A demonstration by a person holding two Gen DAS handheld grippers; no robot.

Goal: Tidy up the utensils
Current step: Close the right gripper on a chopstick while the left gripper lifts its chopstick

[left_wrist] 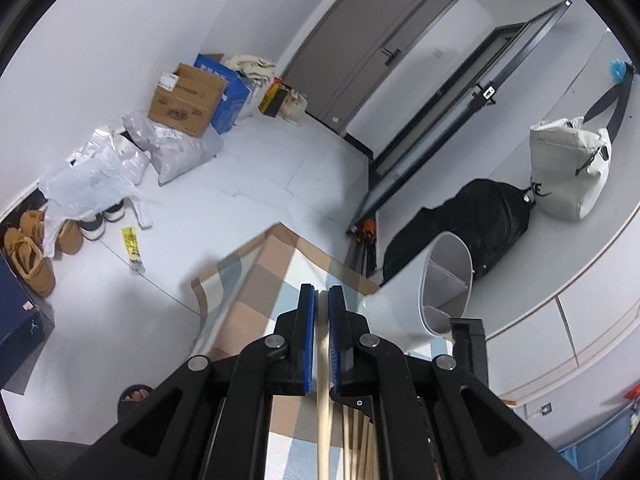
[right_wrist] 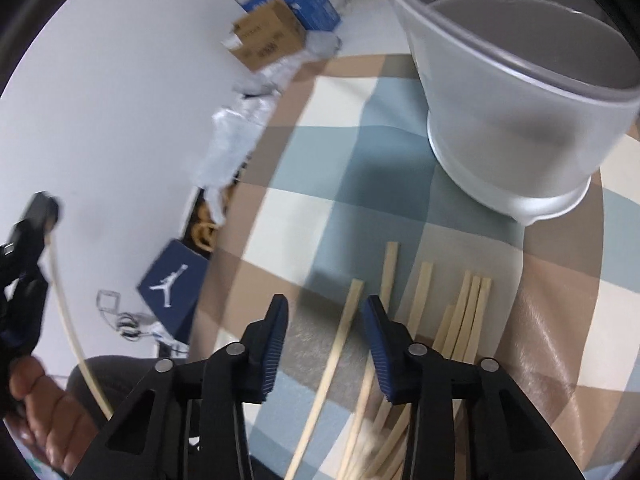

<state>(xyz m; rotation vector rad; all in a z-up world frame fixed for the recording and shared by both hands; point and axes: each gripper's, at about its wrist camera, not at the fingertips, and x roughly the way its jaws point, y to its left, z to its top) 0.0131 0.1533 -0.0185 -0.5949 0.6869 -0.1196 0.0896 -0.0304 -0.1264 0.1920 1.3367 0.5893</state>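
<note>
My left gripper [left_wrist: 322,294] is shut on a single wooden chopstick [left_wrist: 323,408] and holds it above the checked tablecloth [left_wrist: 256,280]. The same gripper [right_wrist: 38,210] and its chopstick [right_wrist: 68,320] show at the left of the right wrist view. A white utensil holder [left_wrist: 436,284] with inner dividers stands just right of the left gripper. My right gripper [right_wrist: 325,304] is open and empty, low over several wooden chopsticks [right_wrist: 460,320] lying on the cloth [right_wrist: 320,152]. One chopstick [right_wrist: 340,344] lies between its fingers. The holder [right_wrist: 512,112] stands beyond them.
The table's far edge drops to a pale floor [left_wrist: 248,176] with cardboard boxes [left_wrist: 188,100], plastic bags [left_wrist: 120,160] and shoes [left_wrist: 28,256]. A black backpack [left_wrist: 472,220] and white bag [left_wrist: 568,168] sit on a ledge at right. A blue shoebox [right_wrist: 172,284] lies below left.
</note>
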